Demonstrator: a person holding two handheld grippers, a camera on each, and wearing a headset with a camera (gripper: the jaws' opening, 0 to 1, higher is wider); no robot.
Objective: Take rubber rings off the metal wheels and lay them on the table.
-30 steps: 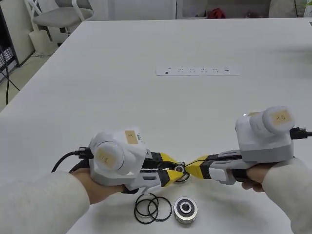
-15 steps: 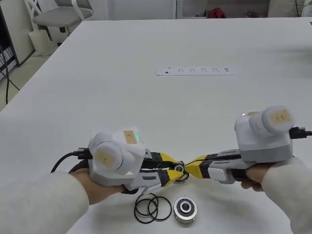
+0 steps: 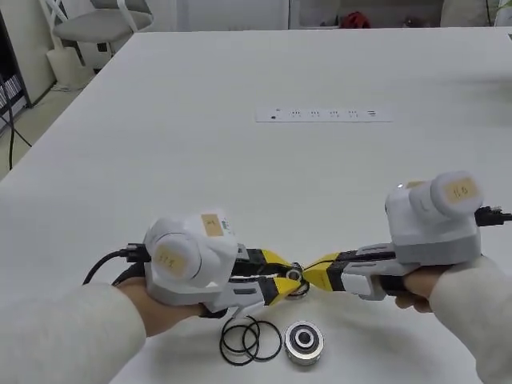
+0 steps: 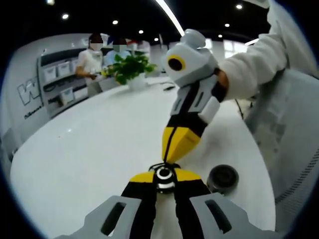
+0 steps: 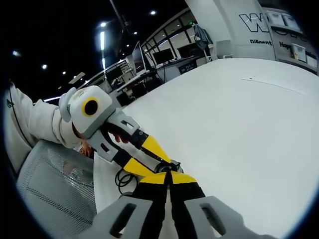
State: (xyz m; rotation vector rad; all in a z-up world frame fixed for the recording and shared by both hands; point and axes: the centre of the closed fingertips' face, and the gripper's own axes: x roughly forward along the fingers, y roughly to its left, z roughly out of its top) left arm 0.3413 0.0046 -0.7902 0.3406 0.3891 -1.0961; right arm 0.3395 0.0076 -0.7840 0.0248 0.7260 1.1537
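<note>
Left gripper (image 3: 290,280) clamps the metal wheel (image 4: 164,175), right gripper (image 4: 171,157) pinching its rubber ring (image 4: 160,165)

A white power strip (image 3: 324,116) lies flat, its sockets in a row. Far beyond it and to its left stands a pale office chair (image 3: 100,24); beyond it, slightly right, sits something red (image 3: 354,21), too small to name. Well left of the strip, a black cable (image 3: 12,132) trails on the floor. In the right gripper view, desks with monitors (image 5: 172,52) stand beyond the strip (image 5: 269,83), to its left
</note>
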